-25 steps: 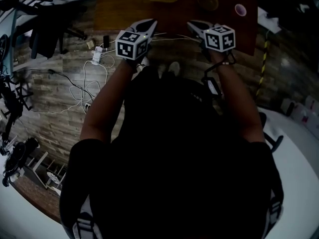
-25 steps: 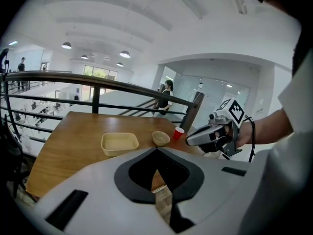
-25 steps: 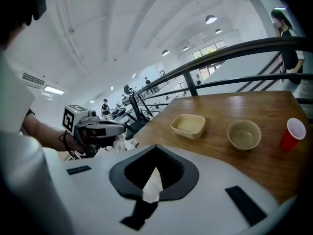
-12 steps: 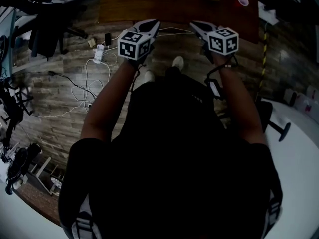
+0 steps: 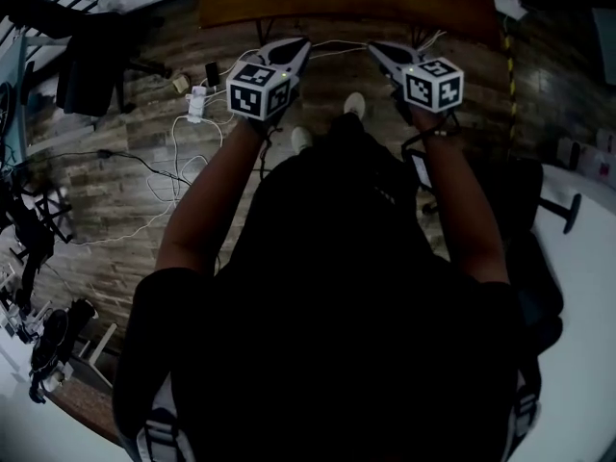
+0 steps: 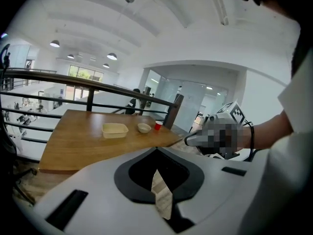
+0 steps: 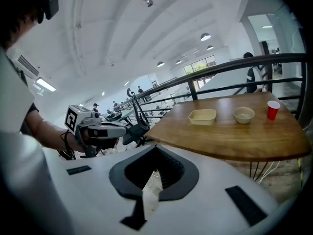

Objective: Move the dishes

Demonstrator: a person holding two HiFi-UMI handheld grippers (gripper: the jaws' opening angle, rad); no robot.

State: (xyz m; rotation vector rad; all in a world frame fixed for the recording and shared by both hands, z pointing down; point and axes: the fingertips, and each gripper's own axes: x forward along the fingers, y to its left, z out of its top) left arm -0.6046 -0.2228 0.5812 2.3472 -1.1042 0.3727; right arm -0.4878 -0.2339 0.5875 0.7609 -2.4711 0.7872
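Holding both grippers out over the wood plank floor (image 5: 125, 191), short of the near edge of the table (image 7: 234, 136); neither one touches the table. Left gripper (image 5: 295, 48): jaws brought together at the tips, only a thin sliver of floor showing behind them, nothing between. Right gripper (image 5: 377, 50): same, jaws closed to a point, empty. The two sit side by side, tips aimed at the table.

Dishes are all on the far part of the tabletop, well apart from both grippers, in a rough row. A pale yellow rectangular tray (image 7: 202, 116) is leftmost in the right gripper view, a small cream bowl (image 7: 243, 114) is just beside it, and a red cup (image 7: 273, 110) stands upright beyond the bowl near the table's right end. Low viewing angle, so the contents of the tray, bowl and cup can't be told.

A black railing (image 7: 234, 65) runs behind the table. A white power strip (image 5: 195, 104) with loose cables lies on the floor left of the left gripper.
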